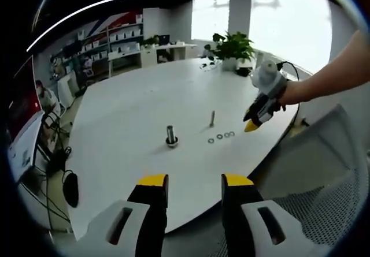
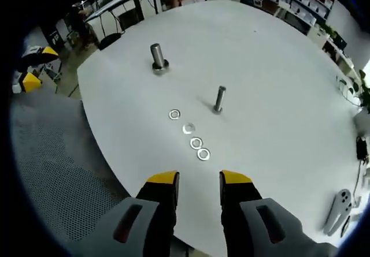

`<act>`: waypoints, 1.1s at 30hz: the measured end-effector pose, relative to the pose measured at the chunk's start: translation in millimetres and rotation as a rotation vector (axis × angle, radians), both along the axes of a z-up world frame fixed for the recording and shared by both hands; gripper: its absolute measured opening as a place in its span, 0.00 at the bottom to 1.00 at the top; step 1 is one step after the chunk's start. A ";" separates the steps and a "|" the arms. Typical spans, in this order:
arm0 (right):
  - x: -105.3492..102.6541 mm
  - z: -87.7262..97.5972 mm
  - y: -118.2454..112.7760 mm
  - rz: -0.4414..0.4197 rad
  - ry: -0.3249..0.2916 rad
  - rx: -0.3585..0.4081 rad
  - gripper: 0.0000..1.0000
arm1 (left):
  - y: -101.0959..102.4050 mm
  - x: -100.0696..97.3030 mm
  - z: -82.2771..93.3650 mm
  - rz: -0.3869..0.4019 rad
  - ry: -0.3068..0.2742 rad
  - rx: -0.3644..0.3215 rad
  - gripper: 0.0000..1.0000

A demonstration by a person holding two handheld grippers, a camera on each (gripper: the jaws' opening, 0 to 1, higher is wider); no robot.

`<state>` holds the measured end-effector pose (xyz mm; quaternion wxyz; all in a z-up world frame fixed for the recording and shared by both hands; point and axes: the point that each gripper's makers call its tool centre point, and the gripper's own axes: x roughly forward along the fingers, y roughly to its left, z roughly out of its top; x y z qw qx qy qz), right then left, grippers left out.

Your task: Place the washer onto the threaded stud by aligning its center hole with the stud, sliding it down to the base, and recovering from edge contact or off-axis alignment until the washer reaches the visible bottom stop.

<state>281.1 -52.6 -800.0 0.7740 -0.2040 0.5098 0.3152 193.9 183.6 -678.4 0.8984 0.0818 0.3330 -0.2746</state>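
An office with shelves and bright windows surrounds a large white counter. The right tool hovers above the counter's near edge with its yellow-tipped jaws spread apart, holding nothing. Just ahead of it four washers lie flat in a short line on the counter, the two nearest touching each other. Beyond them a slim stud stands upright, and farther left a thicker stud stands on a round base. The left tool hangs off the counter's edge, its jaws also apart and empty. In the left gripper view a potted plant sits at the counter's far end, and a mesh chair stands beside the counter.
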 end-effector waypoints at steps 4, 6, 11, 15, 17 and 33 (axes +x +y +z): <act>3.8 -7.0 4.2 0.024 0.011 -0.008 0.27 | 1.0 -0.1 -1.1 0.000 0.002 0.008 0.34; 6.1 -10.0 7.2 0.038 0.017 0.003 0.27 | 3.8 0.4 -2.7 0.007 0.006 0.023 0.33; 12.2 -20.1 2.7 0.071 0.027 -0.034 0.27 | 4.7 0.8 -3.9 0.013 0.010 0.023 0.33; 16.1 -25.9 2.4 0.083 0.049 -0.040 0.26 | 5.5 0.5 -4.9 0.015 0.013 0.030 0.33; 19.1 -25.4 6.8 0.047 0.059 -0.003 0.25 | 5.9 0.5 -4.9 0.017 0.012 0.033 0.33; 22.5 -39.6 9.5 0.212 0.078 -0.121 0.16 | 10.3 1.3 -7.7 0.034 0.019 0.054 0.33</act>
